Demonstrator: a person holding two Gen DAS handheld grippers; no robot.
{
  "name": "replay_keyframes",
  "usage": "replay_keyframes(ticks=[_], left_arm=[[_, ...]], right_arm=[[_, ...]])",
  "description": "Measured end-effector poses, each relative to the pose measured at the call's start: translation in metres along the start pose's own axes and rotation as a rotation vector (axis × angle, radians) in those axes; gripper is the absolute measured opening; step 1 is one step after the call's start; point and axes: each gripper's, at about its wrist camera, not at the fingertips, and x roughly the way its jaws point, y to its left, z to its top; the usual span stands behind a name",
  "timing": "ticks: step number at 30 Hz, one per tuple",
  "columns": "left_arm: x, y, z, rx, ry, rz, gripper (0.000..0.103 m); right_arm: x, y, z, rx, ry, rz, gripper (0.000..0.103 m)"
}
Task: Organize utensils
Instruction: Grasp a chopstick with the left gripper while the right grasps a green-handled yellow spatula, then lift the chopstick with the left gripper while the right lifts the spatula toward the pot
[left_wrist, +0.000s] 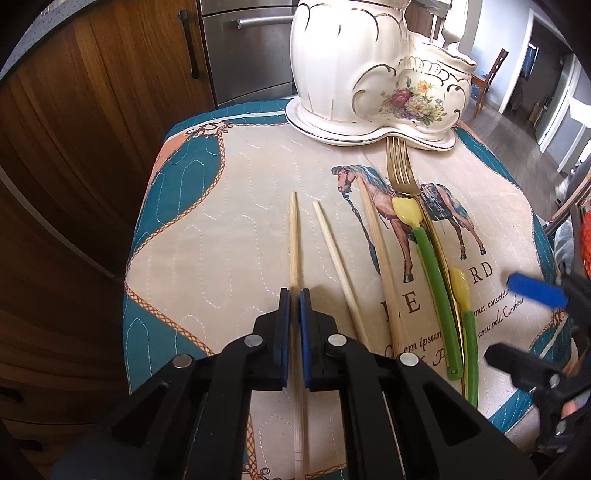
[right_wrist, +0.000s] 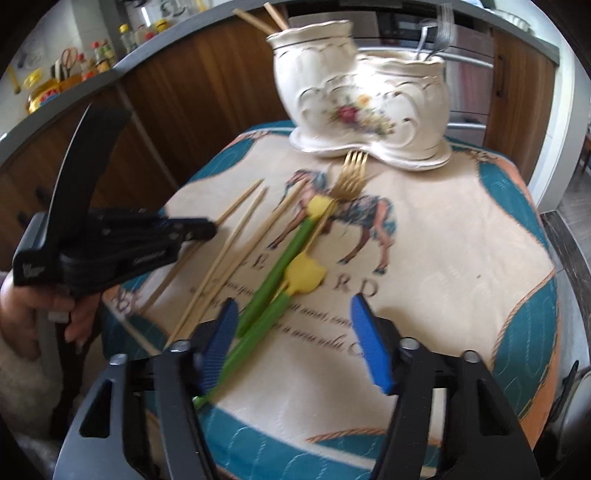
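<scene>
My left gripper (left_wrist: 294, 295) is shut on a wooden chopstick (left_wrist: 294, 236) that lies on the horse-print cloth (left_wrist: 229, 236). Two more chopsticks (left_wrist: 336, 254) lie to its right. Two green-handled utensils with yellow tulip heads (left_wrist: 424, 251) and a gold fork (left_wrist: 399, 166) lie further right, the fork tines touching the white ceramic holder (left_wrist: 369, 74). My right gripper (right_wrist: 295, 314) is open above the green handles (right_wrist: 273, 280). The holder (right_wrist: 362, 99) has chopsticks in its left cup and silver cutlery in its right. The left gripper (right_wrist: 207, 229) shows at the left of the right wrist view.
Wooden cabinets (left_wrist: 92, 110) and a steel appliance (left_wrist: 247, 48) stand behind the small cloth-covered table. The table drops off at its left and near edges. A kitchen counter with bottles (right_wrist: 74, 70) lies far left.
</scene>
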Motion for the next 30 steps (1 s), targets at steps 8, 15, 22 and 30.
replay_keyframes(ticks=[8, 15, 22, 30], left_arm=[[0.001, 0.0, -0.001, -0.007, -0.01, -0.003, 0.005], [0.001, 0.002, 0.0, -0.005, -0.01, -0.007, 0.005], [0.001, 0.005, 0.002, 0.029, 0.012, -0.019, 0.005], [0.0, 0.01, 0.004, 0.061, 0.049, -0.011, 0.005]], right_arm=[[0.013, 0.011, -0.009, 0.003, 0.082, 0.048, 0.026], [0.002, -0.014, -0.004, 0.093, 0.052, 0.05, 0.01], [-0.009, -0.036, 0.009, -0.035, 0.049, -0.13, 0.001], [-0.004, -0.021, 0.013, -0.109, 0.075, -0.087, 0.018]])
